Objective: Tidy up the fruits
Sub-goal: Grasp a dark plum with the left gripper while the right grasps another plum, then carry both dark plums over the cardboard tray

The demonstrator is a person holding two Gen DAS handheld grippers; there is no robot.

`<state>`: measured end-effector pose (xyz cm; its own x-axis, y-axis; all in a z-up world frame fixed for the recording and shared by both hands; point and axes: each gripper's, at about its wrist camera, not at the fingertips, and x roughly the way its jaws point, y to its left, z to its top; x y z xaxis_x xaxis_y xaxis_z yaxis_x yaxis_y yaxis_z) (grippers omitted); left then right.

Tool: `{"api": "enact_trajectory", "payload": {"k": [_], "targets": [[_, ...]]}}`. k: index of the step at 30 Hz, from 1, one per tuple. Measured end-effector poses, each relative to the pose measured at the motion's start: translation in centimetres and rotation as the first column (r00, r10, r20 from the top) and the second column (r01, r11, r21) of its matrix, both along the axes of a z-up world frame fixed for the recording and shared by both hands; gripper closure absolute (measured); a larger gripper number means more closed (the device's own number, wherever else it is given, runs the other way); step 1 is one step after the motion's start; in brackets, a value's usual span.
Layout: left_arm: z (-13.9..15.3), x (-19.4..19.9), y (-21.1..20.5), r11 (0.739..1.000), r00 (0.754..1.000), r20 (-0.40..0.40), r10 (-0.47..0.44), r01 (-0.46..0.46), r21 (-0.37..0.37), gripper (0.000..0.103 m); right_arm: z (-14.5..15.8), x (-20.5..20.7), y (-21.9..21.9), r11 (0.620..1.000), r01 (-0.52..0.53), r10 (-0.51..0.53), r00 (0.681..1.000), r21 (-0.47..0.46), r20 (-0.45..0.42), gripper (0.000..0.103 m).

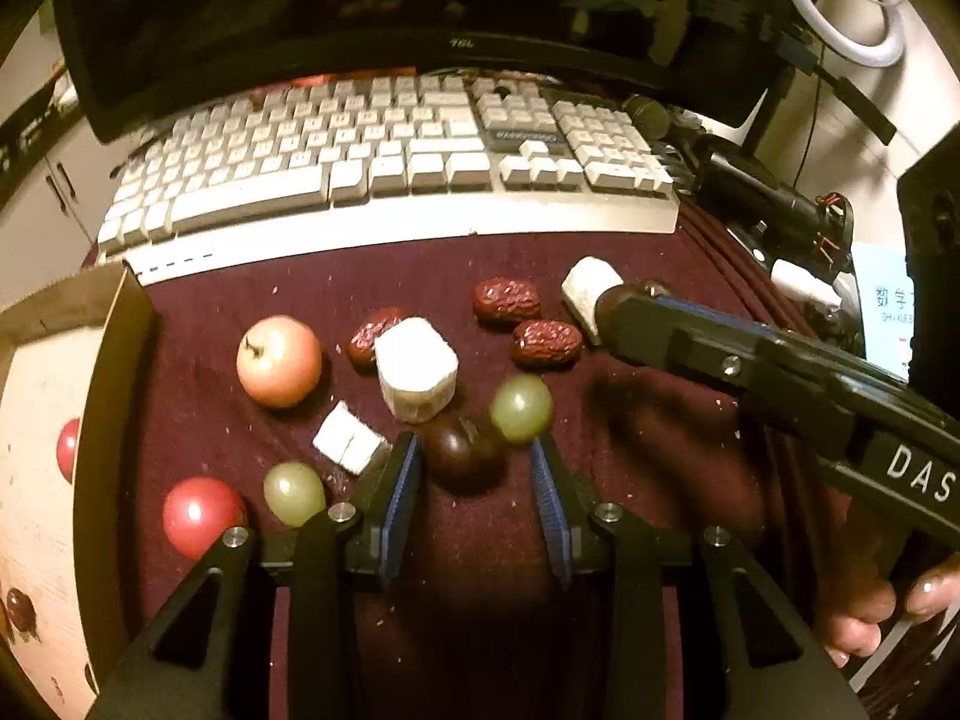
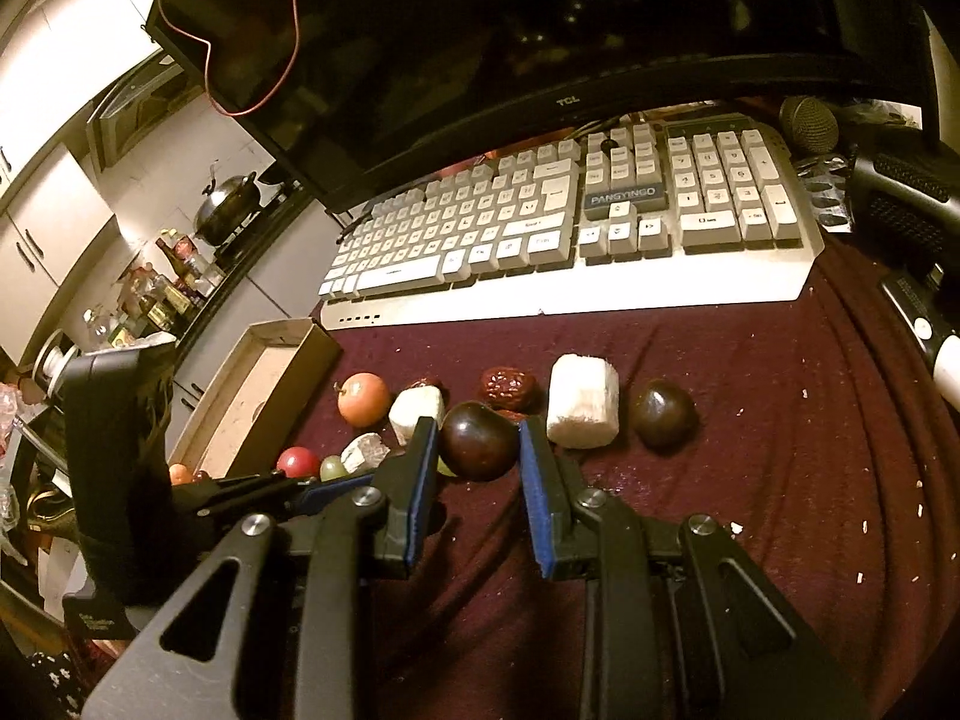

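Observation:
On the dark red cloth my left gripper (image 1: 474, 450) stands open around a dark round fruit (image 1: 465, 450), with a gap at the right pad, where a green grape (image 1: 522, 408) lies. Nearby are an apple (image 1: 279, 360), a red ball fruit (image 1: 201, 516), a second grape (image 1: 294, 492), red dates (image 1: 507, 300) and white chunks (image 1: 414, 369). My right gripper (image 2: 477, 438) is shut on a dark plum (image 2: 480, 441) held above the cloth. Another dark fruit (image 2: 663, 414) rests right of a white chunk (image 2: 582, 402).
A cardboard box (image 1: 114, 360) at the left holds a red fruit (image 1: 69, 450) and a dark one (image 1: 21, 609). A keyboard (image 1: 390, 168) and a monitor (image 1: 300, 12) stand behind the fruit. A microphone (image 2: 807, 123) and cables crowd the right. A hand (image 1: 870, 618) grips the right tool.

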<state>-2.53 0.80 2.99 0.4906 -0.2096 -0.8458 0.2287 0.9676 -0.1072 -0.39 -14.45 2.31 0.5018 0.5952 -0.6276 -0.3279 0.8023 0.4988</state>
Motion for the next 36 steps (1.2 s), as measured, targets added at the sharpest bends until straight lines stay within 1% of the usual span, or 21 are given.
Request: {"api": "enact_trajectory", "payload": {"k": [3, 7, 11, 15, 20, 25, 26, 27, 28, 33, 36], "targets": [[-0.2, 0.7, 0.1, 1.000, 1.000, 0.002, 0.009, -0.009, -0.011, 0.064, 0.0, 0.0, -0.1, 1.000, 0.003, -0.003, 1.000, 0.003, -0.004, 0.074], [-0.2, 0.4, -0.3, 1.000, 1.000, 0.012, -0.014, 0.014, 0.006, 0.065, 0.0, 0.0, -0.1, 1.000, 0.005, -0.005, 1.000, 0.002, 0.001, 0.074], [-0.8, -0.1, -0.5, 0.999, 0.999, -0.009, -0.033, 0.033, 0.010, 0.066, -0.1, 0.1, -0.3, 1.000, 0.009, -0.009, 1.000, -0.001, -0.005, 0.074], [-0.9, 0.0, -0.2, 0.999, 0.999, -0.001, -0.032, 0.032, 0.007, 0.070, 0.0, 0.1, -0.5, 1.000, 0.019, -0.019, 1.000, -0.003, -0.001, 0.074], [-0.9, -1.2, -0.1, 0.998, 0.998, -0.003, -0.058, 0.058, 0.005, 0.070, 0.0, 0.1, -0.7, 1.000, 0.028, -0.028, 1.000, 0.000, 0.002, 0.074], [-0.9, -1.5, 0.2, 0.998, 0.998, 0.009, -0.063, 0.063, 0.007, 0.070, -0.1, 0.2, -0.8, 0.999, 0.037, -0.037, 0.999, 0.000, 0.000, 0.074], [-0.9, -1.5, 0.2, 0.998, 0.998, 0.012, -0.063, 0.063, 0.006, 0.071, -0.1, 0.1, -0.8, 0.999, 0.038, -0.038, 0.999, -0.001, 0.001, 0.074], [-0.9, -1.4, 0.2, 0.998, 0.998, 0.015, -0.065, 0.064, 0.007, 0.075, -0.1, 0.2, -0.8, 0.999, 0.037, -0.037, 0.999, 0.000, 0.001, 0.074], [-0.8, -1.5, 0.1, 0.998, 0.998, 0.016, -0.068, 0.068, 0.005, 0.076, -0.1, 0.2, -0.8, 0.999, 0.036, -0.036, 0.999, 0.000, 0.002, 0.074], [-0.7, -1.9, 0.0, 0.997, 0.997, 0.030, -0.078, 0.077, 0.006, 0.077, -0.1, 0.2, -0.8, 0.999, 0.041, -0.041, 0.999, -0.006, 0.007, 0.074], [0.0, -2.3, 0.0, 0.997, 0.996, 0.056, -0.071, 0.070, 0.010, 0.077, -0.2, 0.3, -0.8, 0.999, 0.044, -0.044, 0.999, -0.009, 0.005, 0.074]]}}
